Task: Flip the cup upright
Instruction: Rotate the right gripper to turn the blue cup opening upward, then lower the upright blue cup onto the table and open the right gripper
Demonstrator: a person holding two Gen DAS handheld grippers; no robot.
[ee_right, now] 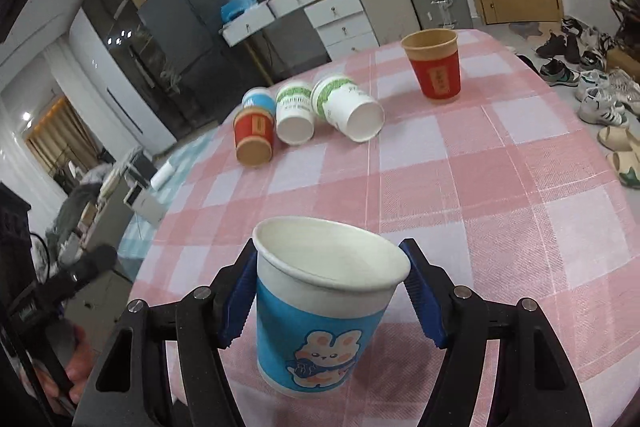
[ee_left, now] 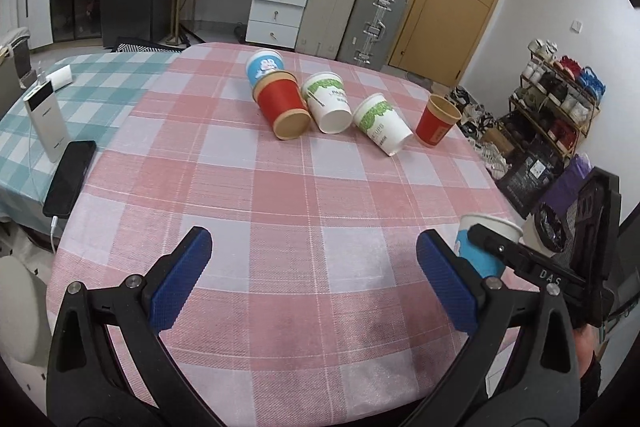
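Note:
A blue paper cup with a rabbit print (ee_right: 320, 311) stands upright between the fingers of my right gripper (ee_right: 332, 295). The left pad touches its side; a small gap shows at the right pad. The same cup (ee_left: 482, 243) and right gripper (ee_left: 500, 247) show at the right edge of the left wrist view. My left gripper (ee_left: 314, 271) is open and empty above the pink checked tablecloth (ee_left: 280, 211). Further back lie several cups on their sides: a red one (ee_left: 282, 105), two white-green ones (ee_left: 330, 103) (ee_left: 382, 123) and a blue one (ee_left: 264, 65). A red cup (ee_left: 436, 121) stands upright.
A phone (ee_left: 68, 177) and a white power bank (ee_left: 46, 121) sit at the left on a teal checked cloth. The table edge runs close on the right, with a shelf (ee_left: 556, 99) and bags beyond. Shoes (ee_right: 600, 87) lie on the floor.

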